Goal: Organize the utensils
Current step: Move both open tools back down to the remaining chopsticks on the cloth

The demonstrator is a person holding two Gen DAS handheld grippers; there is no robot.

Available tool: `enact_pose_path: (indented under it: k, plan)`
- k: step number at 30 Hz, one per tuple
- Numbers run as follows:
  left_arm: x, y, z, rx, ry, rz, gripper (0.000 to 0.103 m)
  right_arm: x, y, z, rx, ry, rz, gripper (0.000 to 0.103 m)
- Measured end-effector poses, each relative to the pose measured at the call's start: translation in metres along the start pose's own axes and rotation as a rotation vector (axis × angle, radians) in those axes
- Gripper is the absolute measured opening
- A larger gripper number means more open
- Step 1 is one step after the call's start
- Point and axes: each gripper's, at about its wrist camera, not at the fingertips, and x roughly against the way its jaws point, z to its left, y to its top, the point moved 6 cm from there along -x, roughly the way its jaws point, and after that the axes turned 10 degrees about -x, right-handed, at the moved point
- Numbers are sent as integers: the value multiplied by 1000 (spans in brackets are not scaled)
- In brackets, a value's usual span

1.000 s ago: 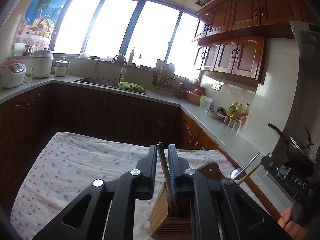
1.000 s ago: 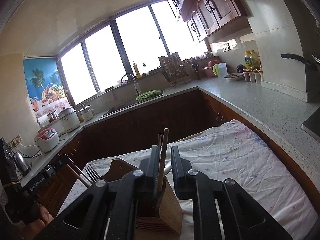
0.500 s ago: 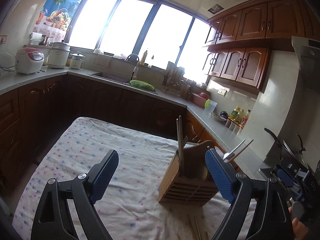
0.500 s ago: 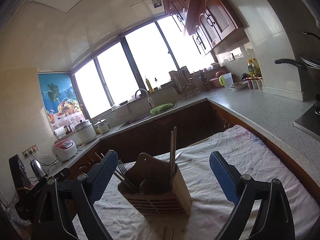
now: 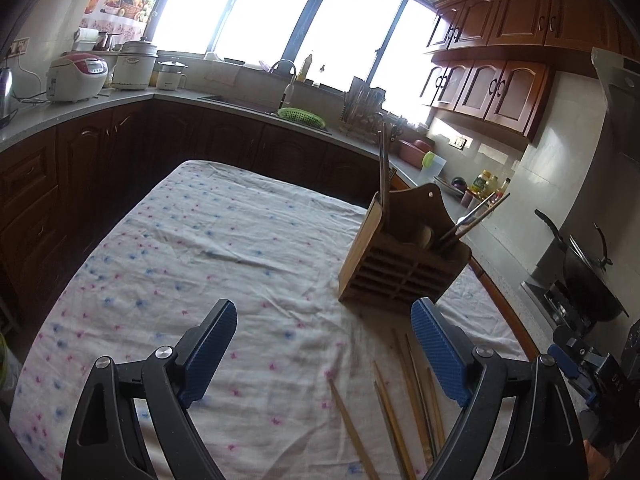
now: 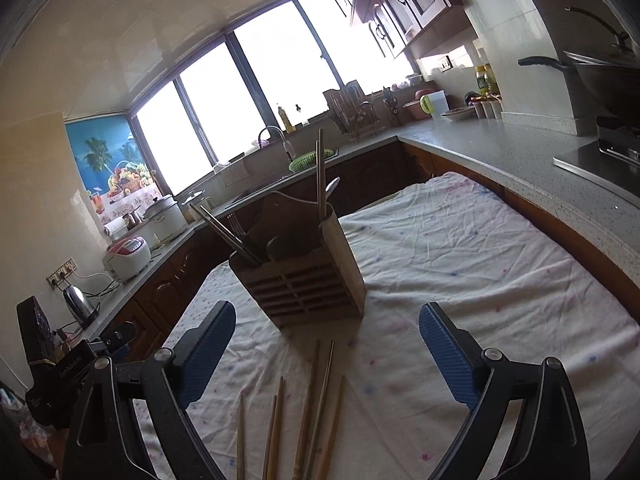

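Both grippers have pulled back from the wooden holder (image 5: 400, 256) and spread wide, each having left a chopstick standing in it.

My left gripper (image 5: 324, 352) and right gripper (image 6: 326, 354) are released, grasping nothing. I judge the next pick is due: loose chopsticks (image 6: 316, 412) lie just beneath and between the jaws, holder ahead. I must drop low, pinch one stick. Worktop (image 5: 192, 240) left of my left gripper is open cloth; its edge runs close on the right.

Table under floral cloth (image 5: 224, 248); wooden holder (image 5: 400, 268) at 2 o'clock; loose chopsticks (image 5: 404, 408) at 5 o'clock.
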Motion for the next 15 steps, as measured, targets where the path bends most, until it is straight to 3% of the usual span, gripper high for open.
enact_pose_path:
  k: [15]
  plan:
    - [5, -28, -9, -15, 3, 127, 89, -6, -46, -5, 49, -63, 104, 93]
